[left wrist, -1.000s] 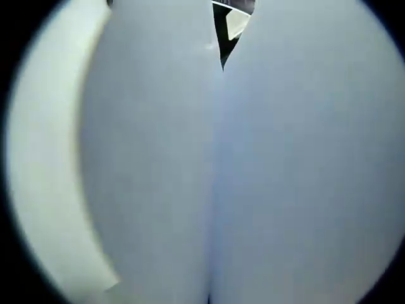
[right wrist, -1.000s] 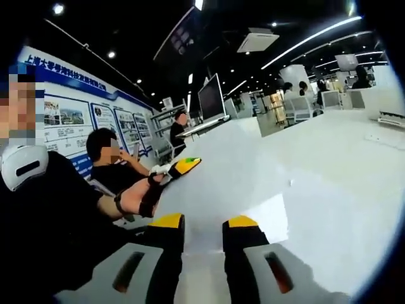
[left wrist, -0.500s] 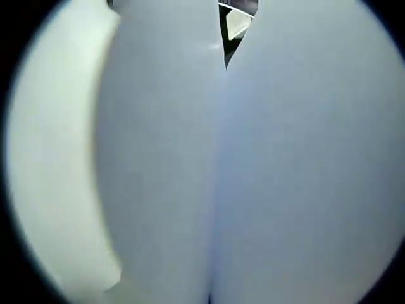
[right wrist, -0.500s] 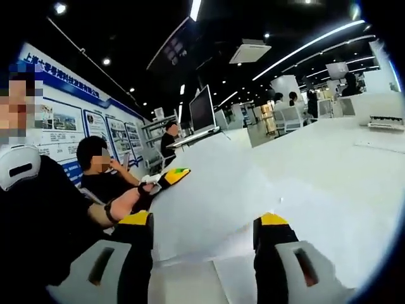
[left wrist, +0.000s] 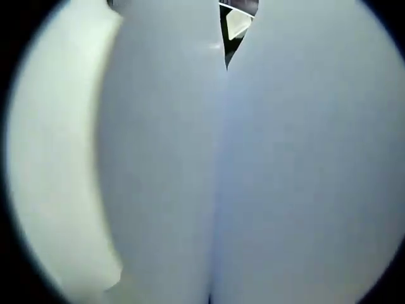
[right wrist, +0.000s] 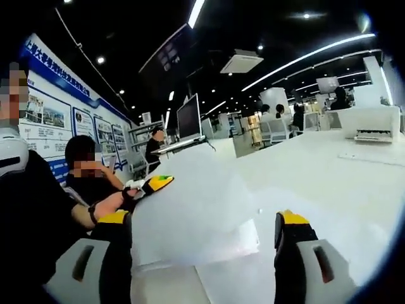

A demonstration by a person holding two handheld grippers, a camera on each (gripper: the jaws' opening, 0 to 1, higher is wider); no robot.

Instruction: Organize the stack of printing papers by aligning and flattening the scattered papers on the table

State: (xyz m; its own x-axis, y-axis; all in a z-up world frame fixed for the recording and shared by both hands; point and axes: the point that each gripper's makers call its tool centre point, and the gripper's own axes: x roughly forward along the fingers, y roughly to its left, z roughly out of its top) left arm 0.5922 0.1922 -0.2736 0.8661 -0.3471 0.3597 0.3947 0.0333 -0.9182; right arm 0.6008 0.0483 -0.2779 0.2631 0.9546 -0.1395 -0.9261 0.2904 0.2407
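White papers (right wrist: 190,218) rose off the white desk (right wrist: 329,190), held at the far edge by the left claw (right wrist: 152,183); the right claw (right wrist: 202,231) stood wide. Monitor (right wrist: 188,117) and printer (right wrist: 370,123) stood behind.

Papers (left wrist: 253,177) blocked the left gripper view.

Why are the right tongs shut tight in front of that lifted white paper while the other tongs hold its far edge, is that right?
Not quite: the right tongs are wide open, not shut, as the right gripper view shows. The left tongs do hold the far edge of the lifted paper.
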